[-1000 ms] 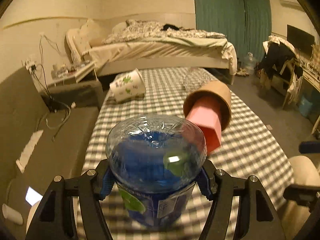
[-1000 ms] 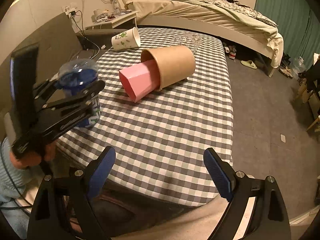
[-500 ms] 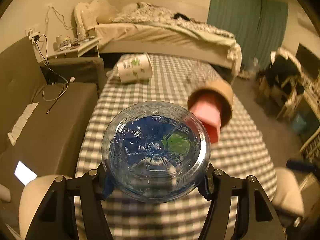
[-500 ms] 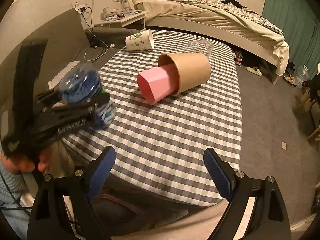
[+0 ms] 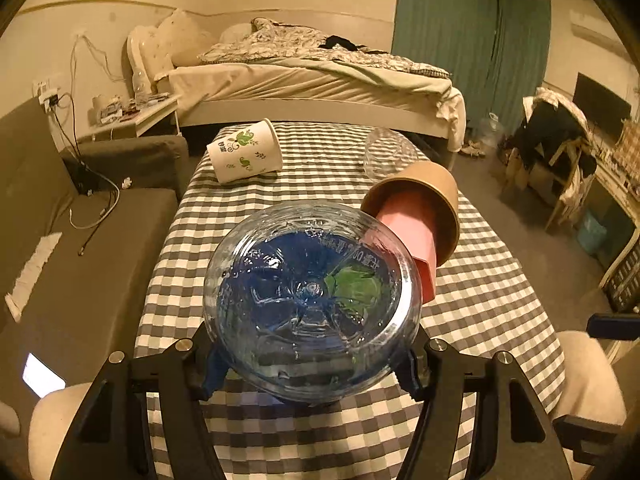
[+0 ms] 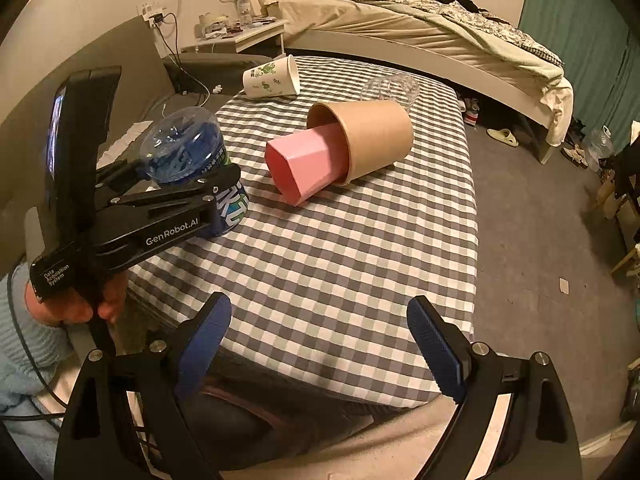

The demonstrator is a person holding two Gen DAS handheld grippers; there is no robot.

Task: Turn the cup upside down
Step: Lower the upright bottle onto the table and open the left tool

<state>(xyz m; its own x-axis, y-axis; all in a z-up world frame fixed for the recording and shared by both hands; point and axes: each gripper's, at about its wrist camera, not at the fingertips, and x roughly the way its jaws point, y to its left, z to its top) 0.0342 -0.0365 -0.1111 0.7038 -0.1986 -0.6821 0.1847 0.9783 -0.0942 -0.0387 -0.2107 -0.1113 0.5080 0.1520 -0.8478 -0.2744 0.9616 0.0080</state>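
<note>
The left hand-held gripper [image 6: 224, 196] is clamped on the clear blue-labelled cup [image 5: 312, 300], which stands base-up on the checked table [image 6: 360, 264]. The right hand-held gripper [image 6: 320, 344] hangs wide apart and empty off the table's near edge. Beyond the cup, a pink cup [image 6: 308, 164] lies nested in a brown paper cup [image 6: 376, 136]; farther off lie a white printed cup [image 6: 272, 78] and a clear glass [image 6: 390, 86].

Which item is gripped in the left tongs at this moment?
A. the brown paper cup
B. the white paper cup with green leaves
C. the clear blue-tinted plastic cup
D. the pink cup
C: the left tongs are shut on the clear blue-tinted plastic cup, base up, near the table edge.
</note>
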